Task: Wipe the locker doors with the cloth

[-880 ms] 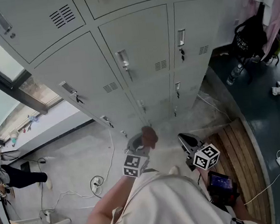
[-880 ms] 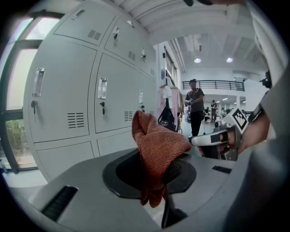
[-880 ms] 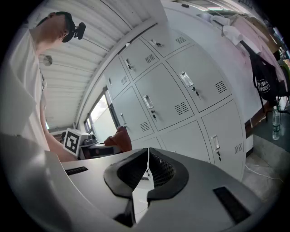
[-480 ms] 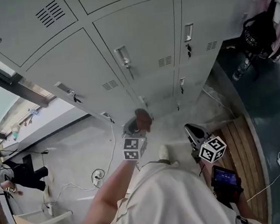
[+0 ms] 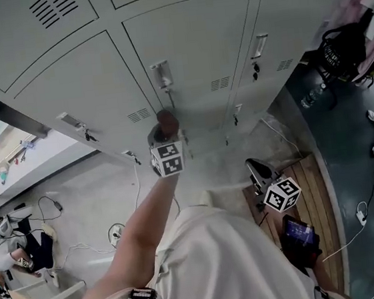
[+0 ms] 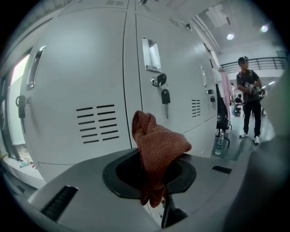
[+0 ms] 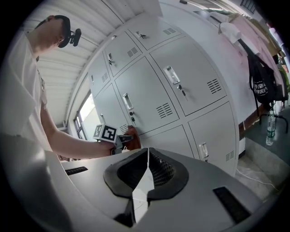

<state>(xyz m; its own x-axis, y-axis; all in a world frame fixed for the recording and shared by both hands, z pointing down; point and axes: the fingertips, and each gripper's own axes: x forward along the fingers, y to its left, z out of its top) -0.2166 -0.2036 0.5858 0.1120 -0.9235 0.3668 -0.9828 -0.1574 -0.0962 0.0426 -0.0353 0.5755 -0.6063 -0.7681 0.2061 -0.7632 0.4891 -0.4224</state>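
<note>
Left tool (image 5: pixel 164 133) is clamped on the cloth (image 6: pixel 156 149) near a locker door (image 5: pixel 196 50). Right tool (image 7: pixel 146 174) is shut and empty. Wiping looks barely started.

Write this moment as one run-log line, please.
left gripper: shut on cloth, held up by locker door, contact unclear | right gripper: shut, nothing held, low at the side

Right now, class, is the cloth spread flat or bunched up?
Bunched up: the reddish-brown cloth sits crumpled, clamped in the left gripper.
</note>
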